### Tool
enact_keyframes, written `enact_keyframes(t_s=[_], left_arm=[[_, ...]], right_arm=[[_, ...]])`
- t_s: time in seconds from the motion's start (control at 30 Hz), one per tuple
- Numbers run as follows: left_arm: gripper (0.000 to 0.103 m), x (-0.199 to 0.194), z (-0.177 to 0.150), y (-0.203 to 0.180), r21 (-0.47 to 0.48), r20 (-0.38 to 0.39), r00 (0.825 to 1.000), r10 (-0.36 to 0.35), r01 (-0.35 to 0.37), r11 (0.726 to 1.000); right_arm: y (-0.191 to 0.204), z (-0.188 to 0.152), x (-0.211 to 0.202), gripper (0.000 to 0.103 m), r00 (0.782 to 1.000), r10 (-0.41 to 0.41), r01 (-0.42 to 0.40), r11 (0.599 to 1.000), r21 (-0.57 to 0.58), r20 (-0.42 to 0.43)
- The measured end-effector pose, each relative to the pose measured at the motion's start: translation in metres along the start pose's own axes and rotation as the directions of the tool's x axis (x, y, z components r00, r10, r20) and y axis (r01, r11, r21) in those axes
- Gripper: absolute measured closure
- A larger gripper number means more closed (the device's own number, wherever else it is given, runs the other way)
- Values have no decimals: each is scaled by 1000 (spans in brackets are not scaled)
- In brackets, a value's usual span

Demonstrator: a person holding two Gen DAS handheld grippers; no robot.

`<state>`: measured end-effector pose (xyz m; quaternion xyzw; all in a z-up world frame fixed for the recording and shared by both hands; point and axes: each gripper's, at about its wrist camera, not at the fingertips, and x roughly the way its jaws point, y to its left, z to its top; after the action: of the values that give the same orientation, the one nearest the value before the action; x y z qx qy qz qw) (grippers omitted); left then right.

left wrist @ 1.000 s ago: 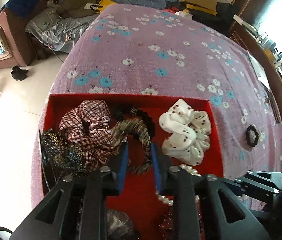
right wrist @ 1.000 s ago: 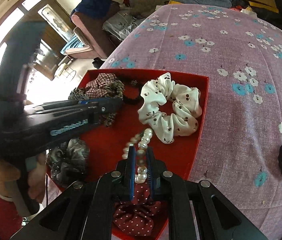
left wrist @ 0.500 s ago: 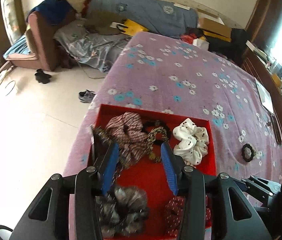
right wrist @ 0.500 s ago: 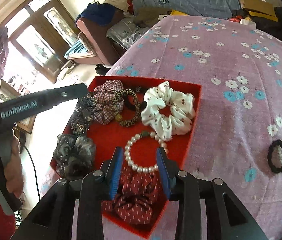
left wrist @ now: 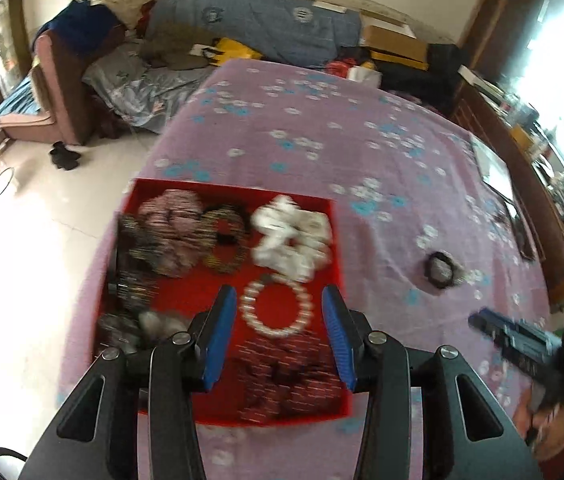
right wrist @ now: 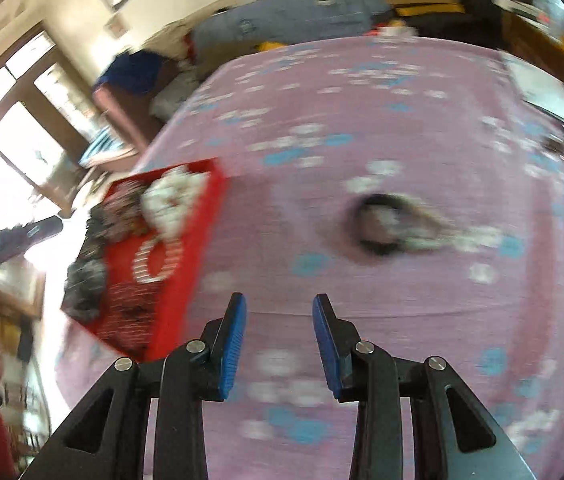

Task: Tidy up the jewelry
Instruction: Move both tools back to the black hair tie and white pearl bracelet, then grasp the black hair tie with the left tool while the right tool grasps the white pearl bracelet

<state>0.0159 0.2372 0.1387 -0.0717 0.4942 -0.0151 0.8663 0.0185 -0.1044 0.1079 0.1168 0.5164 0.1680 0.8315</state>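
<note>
Over at the far left there's a maroon armchair [left wrist: 58, 92] with blue cloth heaped on it, pale floor tiles [left wrist: 22, 240] below it, and a blue-covered sofa [left wrist: 266, 28] along the back wall. The surface [left wrist: 362, 140] is a pink cloth dotted with white and blue flowers. On its left edge sits the red tray [left wrist: 330, 216], packed with scrunchies, a white scrunchie [left wrist: 290, 232] at its far right corner and a pearl bracelet [left wrist: 276, 308] just in front of that. The left gripper [left wrist: 278, 328] hovers above the tray, jaws apart after just opening, nothing between them. Right of the tray, well apart from it, a black hair tie [right wrist: 378, 220] lies on the cloth. The right gripper [right wrist: 280, 344] hangs over bare cloth beside the tray, half open and empty, jaws freshly parted. Dark wooden furniture [left wrist: 522, 152] lines the right.
</note>
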Motion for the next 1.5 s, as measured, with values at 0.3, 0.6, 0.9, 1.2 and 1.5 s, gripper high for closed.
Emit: enact_keyframes(t_s=[0.3, 0.6, 0.9, 1.2, 1.5], left_arm=[[60, 21, -19, -66, 45, -66, 997, -50, 53, 998], [60, 47, -22, -103, 30, -79, 996, -49, 52, 998], [60, 101, -4, -131, 4, -111, 991, -68, 69, 998], [60, 155, 9, -172, 112, -138, 989, -61, 77, 991], [64, 188, 12, -195, 194, -174, 984, -30, 64, 979]], right_arm=[[-67, 33, 11, 66, 993, -116, 116, 993, 5, 19], [-63, 52, 60, 73, 988, -150, 145, 975, -169, -19], [-77, 51, 65, 97, 981, -193, 183, 963, -198, -34], [-134, 28, 27, 98, 977, -196, 191, 980, -59, -84], [-160, 11, 7, 97, 989, -121, 125, 991, 42, -86]])
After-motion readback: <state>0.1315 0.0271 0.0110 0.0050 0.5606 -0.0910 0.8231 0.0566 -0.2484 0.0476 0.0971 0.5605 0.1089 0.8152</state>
